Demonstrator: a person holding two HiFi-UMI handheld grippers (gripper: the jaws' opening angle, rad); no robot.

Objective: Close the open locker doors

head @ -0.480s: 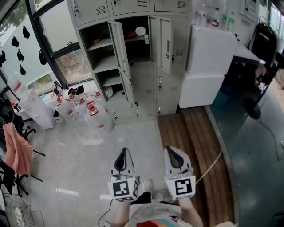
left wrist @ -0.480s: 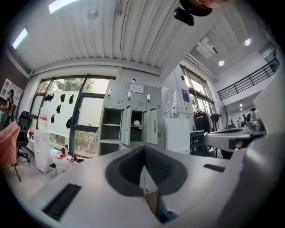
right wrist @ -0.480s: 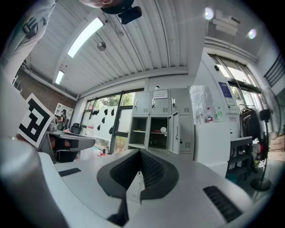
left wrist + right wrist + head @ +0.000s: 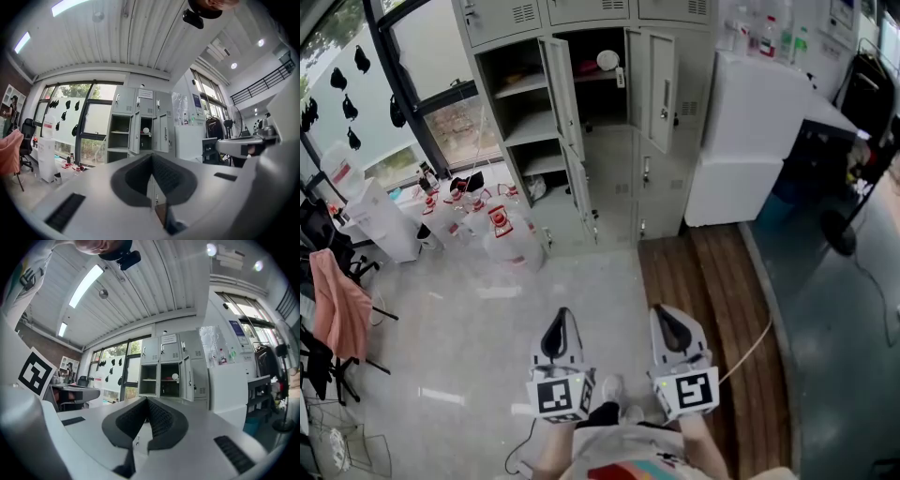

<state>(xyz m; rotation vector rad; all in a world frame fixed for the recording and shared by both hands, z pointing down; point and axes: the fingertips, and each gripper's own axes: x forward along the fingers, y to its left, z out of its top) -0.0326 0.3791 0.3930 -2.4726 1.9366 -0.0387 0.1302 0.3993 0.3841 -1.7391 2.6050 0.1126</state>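
Ahead, open locker doors (image 4: 661,89), jugs (image 4: 502,242) beside

White left gripper (image 4: 562,315) and right gripper (image 4: 659,313) have black-padded jaws and square-marker cubes (image 4: 562,397).

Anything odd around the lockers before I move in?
Three locker doors stand open: the upper door, the lower door beneath it and the right door. A cluster of jugs crowds the floor near the lower door.
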